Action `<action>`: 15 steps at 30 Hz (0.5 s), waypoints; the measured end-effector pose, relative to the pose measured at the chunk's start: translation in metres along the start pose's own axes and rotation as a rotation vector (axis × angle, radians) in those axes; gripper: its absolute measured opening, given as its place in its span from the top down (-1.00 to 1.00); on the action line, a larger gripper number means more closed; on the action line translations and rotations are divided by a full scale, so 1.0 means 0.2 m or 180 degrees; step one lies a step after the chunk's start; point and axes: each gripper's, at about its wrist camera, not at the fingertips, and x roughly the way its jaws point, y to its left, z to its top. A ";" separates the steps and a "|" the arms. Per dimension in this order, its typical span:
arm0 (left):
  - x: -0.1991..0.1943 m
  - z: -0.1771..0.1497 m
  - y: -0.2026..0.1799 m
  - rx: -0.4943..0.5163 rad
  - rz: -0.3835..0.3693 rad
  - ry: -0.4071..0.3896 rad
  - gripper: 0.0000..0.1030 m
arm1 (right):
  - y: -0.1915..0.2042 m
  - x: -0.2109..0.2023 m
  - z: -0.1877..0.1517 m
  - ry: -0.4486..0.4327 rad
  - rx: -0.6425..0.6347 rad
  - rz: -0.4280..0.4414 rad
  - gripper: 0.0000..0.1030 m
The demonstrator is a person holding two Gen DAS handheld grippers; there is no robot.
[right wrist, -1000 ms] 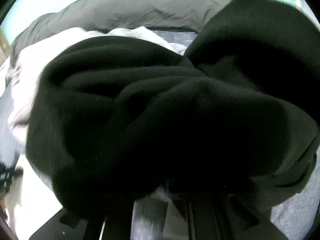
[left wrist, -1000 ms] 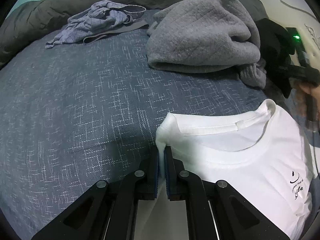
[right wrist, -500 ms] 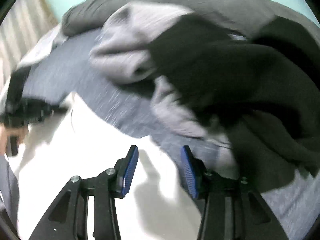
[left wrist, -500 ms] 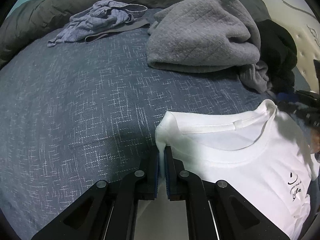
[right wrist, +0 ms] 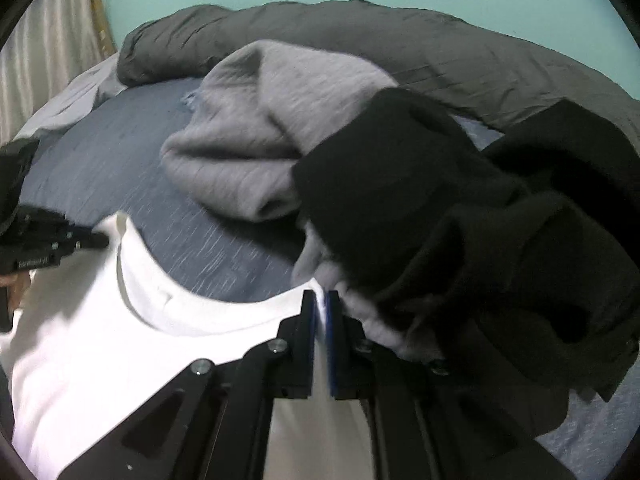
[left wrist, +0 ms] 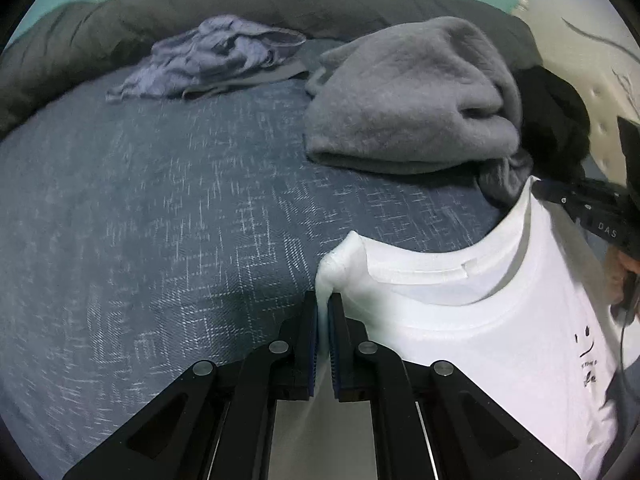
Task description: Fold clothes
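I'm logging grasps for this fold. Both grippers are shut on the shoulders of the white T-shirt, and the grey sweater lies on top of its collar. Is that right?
Not quite. The left gripper and right gripper do clamp the white T-shirt, but the left wrist view shows the grey sweater lying beyond the collar on the blue bedspread, not on top of it.

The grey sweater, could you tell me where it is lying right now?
The grey sweater lies bunched on the bed beyond the white T-shirt, upper right in the left wrist view, with the black garment against its right side.

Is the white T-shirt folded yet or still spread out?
Spread, not folded: the white T-shirt shows its open neckline and front print, each shoulder pinched by the left gripper and right gripper.
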 end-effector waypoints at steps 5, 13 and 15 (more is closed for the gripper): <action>0.05 0.00 0.03 -0.0146 -0.0044 0.0063 0.90 | 0.00 0.08 -0.02 0.0146 -0.0024 -0.0082 0.93; -0.01 0.03 0.05 -0.0179 -0.0084 0.0001 0.62 | -0.02 0.05 -0.05 0.0203 0.0015 -0.0182 0.84; -0.07 0.03 0.07 -0.0258 -0.0068 -0.0088 0.41 | -0.02 0.03 -0.04 0.0212 0.0005 -0.0243 0.56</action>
